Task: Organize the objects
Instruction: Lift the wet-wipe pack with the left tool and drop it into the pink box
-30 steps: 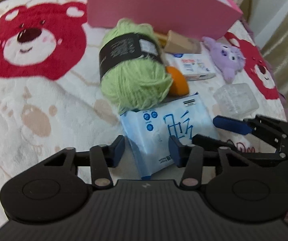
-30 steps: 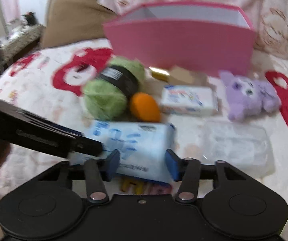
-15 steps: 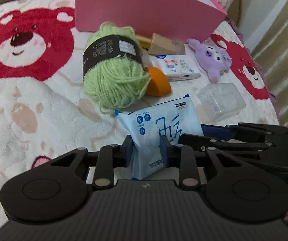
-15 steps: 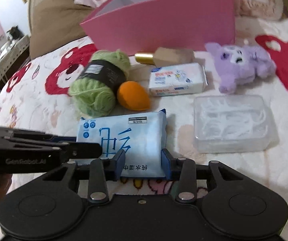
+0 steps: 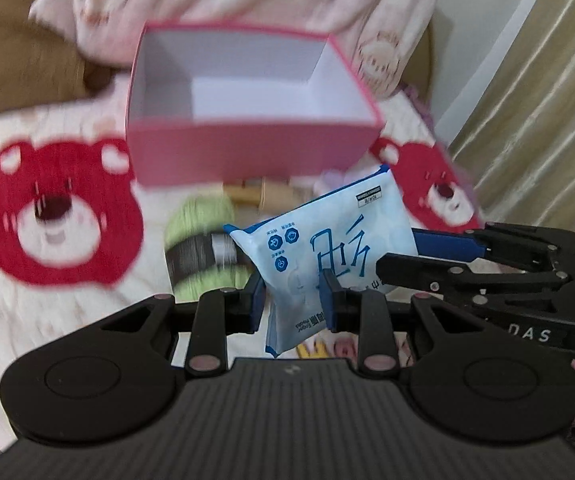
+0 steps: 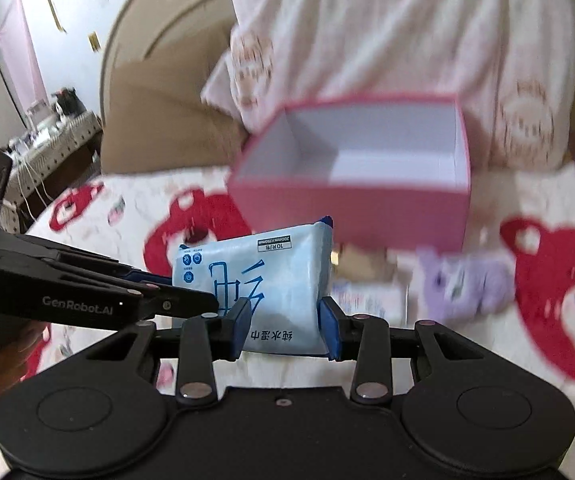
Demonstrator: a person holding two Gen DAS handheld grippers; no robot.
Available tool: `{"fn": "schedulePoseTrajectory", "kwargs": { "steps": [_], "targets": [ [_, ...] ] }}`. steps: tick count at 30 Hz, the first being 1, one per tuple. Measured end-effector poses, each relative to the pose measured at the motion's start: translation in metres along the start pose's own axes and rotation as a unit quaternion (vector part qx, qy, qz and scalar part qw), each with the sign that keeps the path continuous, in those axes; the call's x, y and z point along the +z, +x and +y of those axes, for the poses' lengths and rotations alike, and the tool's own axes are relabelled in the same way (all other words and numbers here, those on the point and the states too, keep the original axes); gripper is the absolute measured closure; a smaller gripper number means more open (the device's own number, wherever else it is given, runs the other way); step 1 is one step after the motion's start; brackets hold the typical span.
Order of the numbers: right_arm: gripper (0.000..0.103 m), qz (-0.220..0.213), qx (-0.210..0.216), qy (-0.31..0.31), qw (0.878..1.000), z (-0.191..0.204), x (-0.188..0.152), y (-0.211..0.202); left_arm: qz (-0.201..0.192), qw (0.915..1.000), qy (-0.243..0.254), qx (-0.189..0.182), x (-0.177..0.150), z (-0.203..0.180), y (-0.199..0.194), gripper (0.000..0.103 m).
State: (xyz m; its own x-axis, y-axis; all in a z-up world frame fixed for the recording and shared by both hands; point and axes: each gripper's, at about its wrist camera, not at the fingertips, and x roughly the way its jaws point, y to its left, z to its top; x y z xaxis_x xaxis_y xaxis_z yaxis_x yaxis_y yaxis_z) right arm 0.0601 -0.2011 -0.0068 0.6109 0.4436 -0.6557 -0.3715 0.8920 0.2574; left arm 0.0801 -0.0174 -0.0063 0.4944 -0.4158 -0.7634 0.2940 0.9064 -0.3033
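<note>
A light-blue pack of wet wipes (image 5: 327,240) hangs in the air above the bed, gripped from two sides. My left gripper (image 5: 292,300) is shut on its near corner. My right gripper (image 6: 283,328) is shut on the pack's (image 6: 263,276) other end and reaches in from the right in the left wrist view. Beyond the pack stands an open pink box (image 5: 247,160) with a white, bare inside, seen in the right wrist view too as the pink box (image 6: 351,200).
On the bear-print blanket (image 5: 55,224) under the pack lie a green yarn ball (image 5: 199,248), a wooden block (image 5: 263,196), a purple plush toy (image 6: 467,284) and a small white pack (image 6: 363,296). Pillows (image 6: 367,40) and a brown headboard (image 6: 159,112) stand behind the box. Curtains (image 5: 527,120) hang at right.
Both grippers closed on the wipes pack and lifted it off the blanket together. The pink box's open top has come into view; the other objects have dropped below.
</note>
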Motion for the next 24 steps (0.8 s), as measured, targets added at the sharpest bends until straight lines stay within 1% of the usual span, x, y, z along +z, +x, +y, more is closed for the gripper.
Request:
{"fn": "schedulePoseTrajectory", "kwargs": {
  "steps": [2, 5, 8, 10, 11, 13, 15, 18, 22, 24],
  "targets": [
    [0.06, -0.011, 0.002, -0.005, 1.0, 0.0, 0.02, -0.007, 0.0, 1.0, 0.007, 0.001, 0.02, -0.002, -0.007, 0.076],
    [0.06, -0.023, 0.004, -0.008, 1.0, -0.003, 0.047, -0.013, 0.012, 0.9998, 0.012, 0.003, 0.055, -0.006, -0.013, 0.076],
    [0.06, -0.034, 0.001, -0.01, 0.999, -0.008, 0.07, -0.015, 0.032, 0.9995, 0.0, 0.006, 0.09, -0.007, -0.012, 0.076],
    [0.062, -0.037, -0.002, -0.01, 0.999, -0.013, 0.082, -0.012, 0.038, 0.9992, -0.006, 0.009, 0.112, -0.009, -0.01, 0.076],
    [0.065, -0.037, -0.005, -0.009, 0.999, -0.016, 0.086, -0.01, 0.032, 0.9994, -0.004, 0.015, 0.118, -0.01, -0.009, 0.076],
    [0.067, -0.035, -0.007, -0.003, 0.999, -0.024, 0.096, -0.004, 0.015, 0.9996, 0.001, 0.022, 0.133, -0.013, -0.005, 0.076],
    [0.069, -0.034, -0.022, -0.006, 0.999, -0.03, 0.106, 0.004, 0.005, 0.9998, -0.007, 0.02, 0.145, -0.014, 0.005, 0.076],
    [0.071, -0.023, -0.047, -0.014, 0.999, -0.042, 0.122, 0.024, -0.012, 0.9996, -0.016, 0.02, 0.159, -0.013, 0.028, 0.076],
    [0.073, 0.004, -0.079, -0.023, 0.997, -0.062, 0.143, 0.063, -0.036, 0.9986, -0.035, 0.018, 0.174, -0.005, 0.066, 0.076],
    [0.073, 0.022, -0.086, -0.026, 0.996, -0.072, 0.15, 0.082, -0.037, 0.9985, -0.035, 0.02, 0.18, 0.0, 0.087, 0.076]
  ]
}}
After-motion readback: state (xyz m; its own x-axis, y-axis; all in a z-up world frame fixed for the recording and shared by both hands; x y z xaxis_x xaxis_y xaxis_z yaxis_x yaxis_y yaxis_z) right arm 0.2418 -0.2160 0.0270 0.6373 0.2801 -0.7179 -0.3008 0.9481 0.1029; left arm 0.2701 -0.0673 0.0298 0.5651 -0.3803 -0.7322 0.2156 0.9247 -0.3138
